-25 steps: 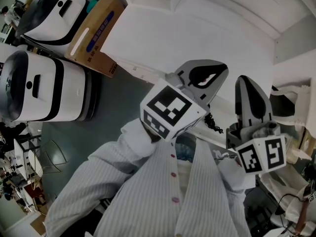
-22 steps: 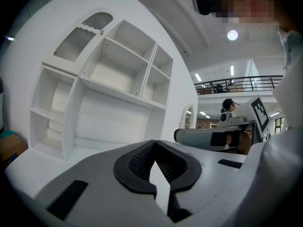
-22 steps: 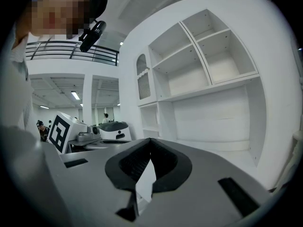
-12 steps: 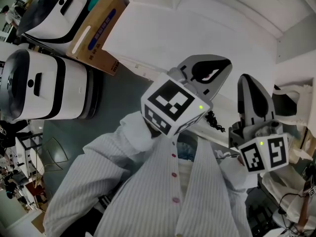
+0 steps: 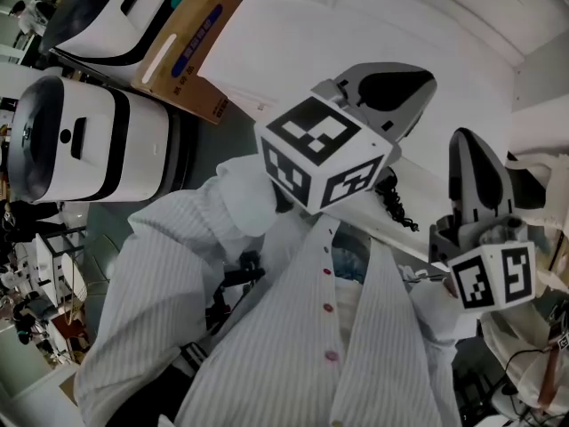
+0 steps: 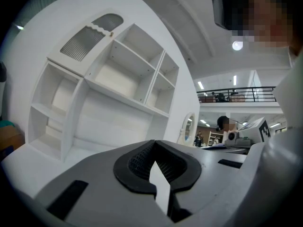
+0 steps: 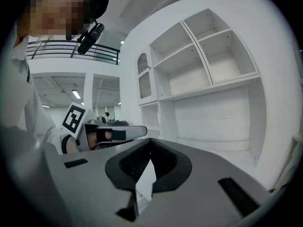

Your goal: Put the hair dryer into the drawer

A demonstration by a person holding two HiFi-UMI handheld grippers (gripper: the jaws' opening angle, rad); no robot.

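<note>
Left gripper: the left gripper (image 6: 154, 143) has its jaws closed tip to tip, with nothing between the dark pads. Only the white surface beyond shows through the slot below them.
Right gripper: the right gripper (image 7: 150, 141) is closed right up too and carries nothing.
Hair dryer: I cannot tell where the hair dryer is, as no view shows it clearly.
Cord: a black curly cord (image 5: 396, 206) lies at the desk's edge between the two grippers, at about 3 o'clock from the head view's centre. What it belongs to I cannot tell.
Head view layout: the left gripper sits at 1 o'clock, its marker cube (image 5: 322, 154) just above centre. The right gripper is low at 4 o'clock.
Ahead of the jaws: a white shelf unit (image 6: 124, 74) of open compartments, seen in both gripper views.
Desk: the white desk top (image 5: 293, 52) runs from 12 to 2 o'clock.
Floor side: a cardboard box (image 5: 191, 47) sits at 11 o'clock, touching the desk's edge. Two white-and-black rounded machines (image 5: 89, 145) sit at 9 to 10 o'clock.
Person: a striped shirt sleeve (image 5: 160, 274) fills 7 o'clock.
</note>
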